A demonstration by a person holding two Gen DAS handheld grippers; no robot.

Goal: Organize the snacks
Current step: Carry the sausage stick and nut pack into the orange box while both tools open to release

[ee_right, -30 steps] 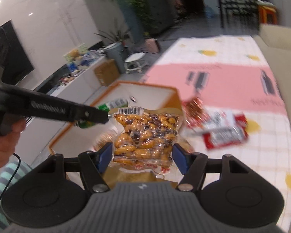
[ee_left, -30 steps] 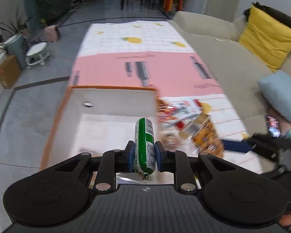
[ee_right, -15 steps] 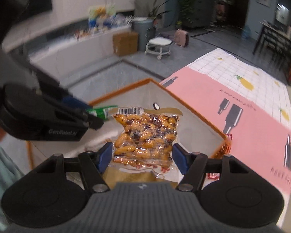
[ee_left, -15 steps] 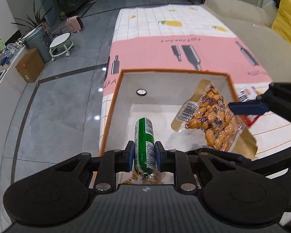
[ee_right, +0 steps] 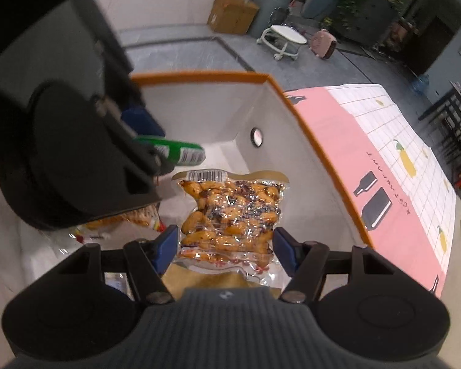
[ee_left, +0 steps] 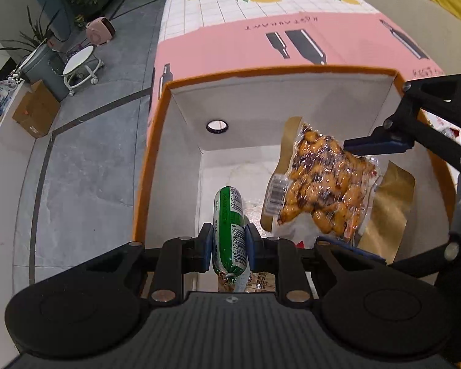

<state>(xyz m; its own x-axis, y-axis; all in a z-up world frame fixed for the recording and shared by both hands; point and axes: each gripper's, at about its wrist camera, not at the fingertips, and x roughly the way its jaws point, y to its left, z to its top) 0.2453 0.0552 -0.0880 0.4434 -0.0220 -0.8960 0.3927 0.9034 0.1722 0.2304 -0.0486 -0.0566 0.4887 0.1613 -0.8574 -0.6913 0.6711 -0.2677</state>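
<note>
Each hand-held gripper (ee_left: 229, 243) has a matte black body with a ribbed top, round side discs, silver screws and blue finger pads (ee_right: 166, 244).

You had two grippers in play: the left gripper (ee_left: 229, 244) and the right gripper (ee_right: 224, 246). There was one green sausage (ee_left: 229, 230), one clear pouch of nuts (ee_right: 230, 215), and one white box with an orange rim (ee_left: 261, 104). Under them, in the box, lay at least one more packet (ee_right: 138, 216); more than that you could not count.
</note>
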